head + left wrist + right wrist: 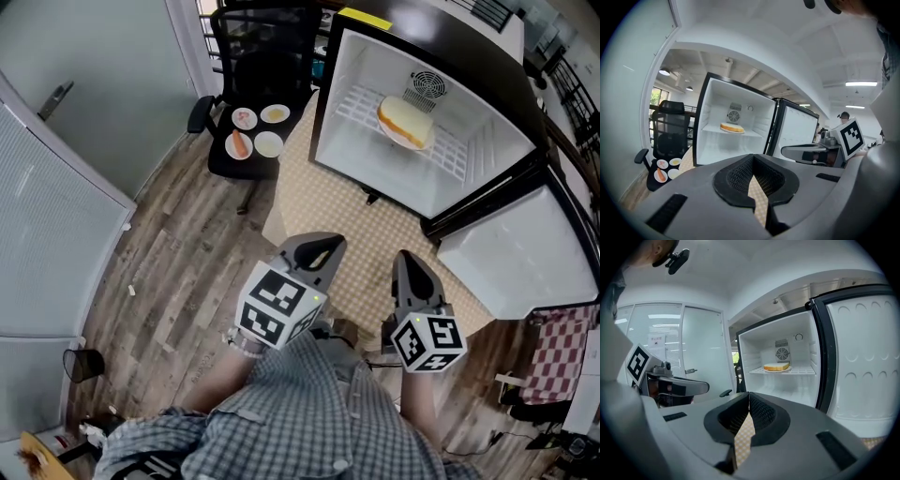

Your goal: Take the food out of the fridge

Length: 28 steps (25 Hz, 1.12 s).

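Risks shoving the plate of bread (405, 122) on the far wire shelf (356, 105) of the fridge (370, 173) instead of gripping it if reaching in with left gripper (315, 254) and right gripper (412, 268) pinched shut, empty.

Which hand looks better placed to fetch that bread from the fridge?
Probably the right gripper: from above it lines up with the bread in the fridge, while the left gripper sits off toward its left wall. Both are shut.
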### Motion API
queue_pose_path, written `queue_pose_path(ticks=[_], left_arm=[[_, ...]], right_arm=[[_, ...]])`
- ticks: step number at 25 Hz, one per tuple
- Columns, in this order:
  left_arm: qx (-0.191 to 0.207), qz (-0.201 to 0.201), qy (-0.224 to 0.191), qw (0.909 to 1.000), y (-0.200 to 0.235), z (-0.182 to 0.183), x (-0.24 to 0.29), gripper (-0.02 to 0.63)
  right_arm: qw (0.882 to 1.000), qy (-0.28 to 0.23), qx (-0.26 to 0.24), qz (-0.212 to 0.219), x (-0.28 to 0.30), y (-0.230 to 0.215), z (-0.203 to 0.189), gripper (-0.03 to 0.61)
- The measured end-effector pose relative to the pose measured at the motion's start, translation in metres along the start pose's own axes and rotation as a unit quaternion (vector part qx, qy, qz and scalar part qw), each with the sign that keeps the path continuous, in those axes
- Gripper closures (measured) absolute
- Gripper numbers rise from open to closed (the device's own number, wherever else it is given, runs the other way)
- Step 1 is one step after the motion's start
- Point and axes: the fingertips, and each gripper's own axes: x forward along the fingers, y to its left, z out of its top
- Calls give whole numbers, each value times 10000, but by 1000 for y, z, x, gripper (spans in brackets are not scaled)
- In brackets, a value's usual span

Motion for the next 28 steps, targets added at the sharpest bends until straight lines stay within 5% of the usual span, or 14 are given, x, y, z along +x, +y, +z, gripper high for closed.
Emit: queue_pose_path(ticks=[7,18,28], left_arm=[[93,-74,-28,9999,6,19,45,607],[-427,29,-149,9990,40,43,114,607],[-1448,42,-318,9889,66,55,173,607]], right_arm=[[9999,56,-95,-37,18,-32,4,569],[9995,208,-219,38,43,-63,4,569],[9992,348,-206,43,59,-82,-2,569]])
